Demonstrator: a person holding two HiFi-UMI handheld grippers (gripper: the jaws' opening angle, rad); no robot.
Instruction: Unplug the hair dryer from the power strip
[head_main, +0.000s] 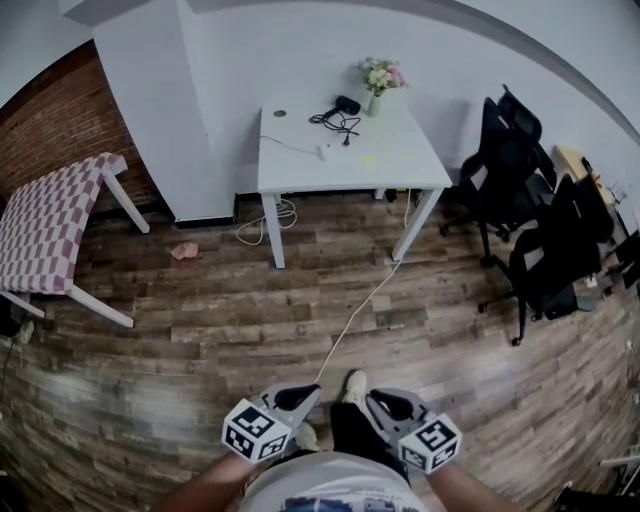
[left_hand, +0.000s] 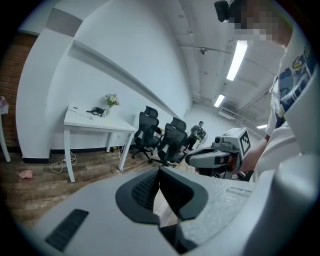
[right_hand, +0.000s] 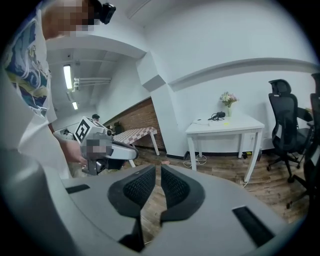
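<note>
The black hair dryer (head_main: 346, 104) lies at the back of the white table (head_main: 300, 170) across the room, its dark cord coiled beside it. The white power strip (head_main: 335, 151) lies nearer the table's front edge. Both grippers are held low by my body, far from the table. My left gripper (head_main: 300, 396) is shut and empty; its pads meet at the tips (left_hand: 159, 172). My right gripper (head_main: 384, 404) stands open by a narrow slit (right_hand: 159, 171) with nothing between its pads. The hair dryer (right_hand: 218, 116) also shows small in the right gripper view.
A vase of flowers (head_main: 378, 80) stands by the hair dryer. A white cable (head_main: 360, 305) runs from the table across the wooden floor towards my feet. Black office chairs (head_main: 525, 210) stand to the right, a checkered table (head_main: 50, 225) to the left.
</note>
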